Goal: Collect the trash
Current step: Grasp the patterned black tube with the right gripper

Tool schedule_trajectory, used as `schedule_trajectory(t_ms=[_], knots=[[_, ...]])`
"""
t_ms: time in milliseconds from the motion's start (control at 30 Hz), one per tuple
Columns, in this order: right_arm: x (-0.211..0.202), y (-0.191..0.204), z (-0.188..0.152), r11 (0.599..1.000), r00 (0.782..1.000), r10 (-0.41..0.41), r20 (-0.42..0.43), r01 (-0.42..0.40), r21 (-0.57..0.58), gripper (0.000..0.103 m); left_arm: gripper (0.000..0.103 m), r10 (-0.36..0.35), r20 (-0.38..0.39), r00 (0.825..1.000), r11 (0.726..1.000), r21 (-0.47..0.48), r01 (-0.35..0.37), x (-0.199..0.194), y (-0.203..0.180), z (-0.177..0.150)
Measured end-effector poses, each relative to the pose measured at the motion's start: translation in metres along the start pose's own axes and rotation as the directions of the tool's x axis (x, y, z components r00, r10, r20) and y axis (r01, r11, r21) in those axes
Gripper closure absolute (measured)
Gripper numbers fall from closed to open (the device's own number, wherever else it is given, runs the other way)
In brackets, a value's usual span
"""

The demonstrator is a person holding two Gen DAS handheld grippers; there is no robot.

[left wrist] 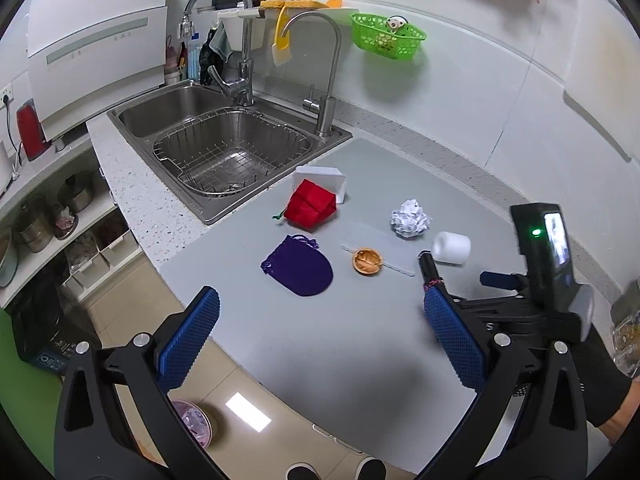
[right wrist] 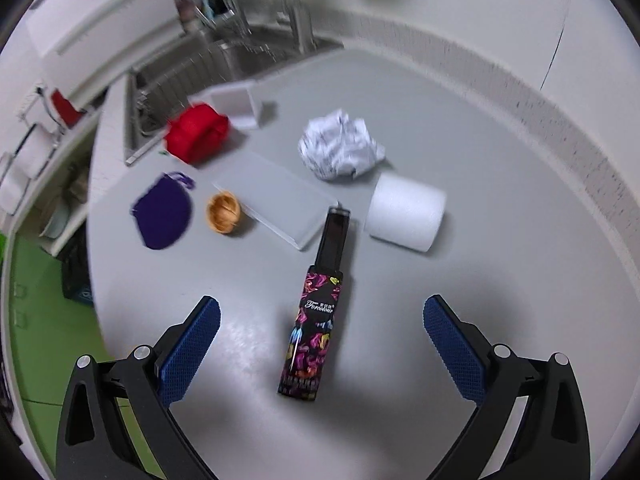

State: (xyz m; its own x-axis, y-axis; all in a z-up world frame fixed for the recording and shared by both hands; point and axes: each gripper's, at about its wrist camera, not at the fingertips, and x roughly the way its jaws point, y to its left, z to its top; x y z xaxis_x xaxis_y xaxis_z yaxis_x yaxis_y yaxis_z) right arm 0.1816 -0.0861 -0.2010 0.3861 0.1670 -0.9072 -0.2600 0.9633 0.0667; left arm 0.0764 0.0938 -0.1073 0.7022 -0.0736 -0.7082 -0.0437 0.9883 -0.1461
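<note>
Both grippers gape empty — right gripper (right wrist: 322,320) over the patterned box (right wrist: 312,328) (lying flat); left gripper (left wrist: 320,320) near the purple pouch (left wrist: 300,270).

We hold our left gripper (left wrist: 320,344) with its jaws spread wide and empty; our right gripper (right wrist: 322,346) is likewise wide apart, gripping nothing.

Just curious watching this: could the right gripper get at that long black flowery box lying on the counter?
Probably yes. The right gripper is open, its fingers spread on either side of the flowery box, which lies flat on the grey counter with nothing on top of it or between.
</note>
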Motion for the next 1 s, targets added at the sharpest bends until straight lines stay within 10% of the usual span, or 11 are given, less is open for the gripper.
schedule_trajectory(t_ms=[400,1000], knots=[[0.017,0.003,-0.003,1.0,0.997,-0.019,-0.077,0.017,-0.026,0.076,0.003,-0.005,-0.018,1.0,1.0,-0.022,0.004,0.009,0.013,-0.001],[-0.062,-0.005,-0.004,0.991,0.996,0.058,0.069,-0.049,-0.127,0.081,0.003,-0.012,-0.022,1.0,0.999,-0.031,0.011,0.044,0.004,0.027]])
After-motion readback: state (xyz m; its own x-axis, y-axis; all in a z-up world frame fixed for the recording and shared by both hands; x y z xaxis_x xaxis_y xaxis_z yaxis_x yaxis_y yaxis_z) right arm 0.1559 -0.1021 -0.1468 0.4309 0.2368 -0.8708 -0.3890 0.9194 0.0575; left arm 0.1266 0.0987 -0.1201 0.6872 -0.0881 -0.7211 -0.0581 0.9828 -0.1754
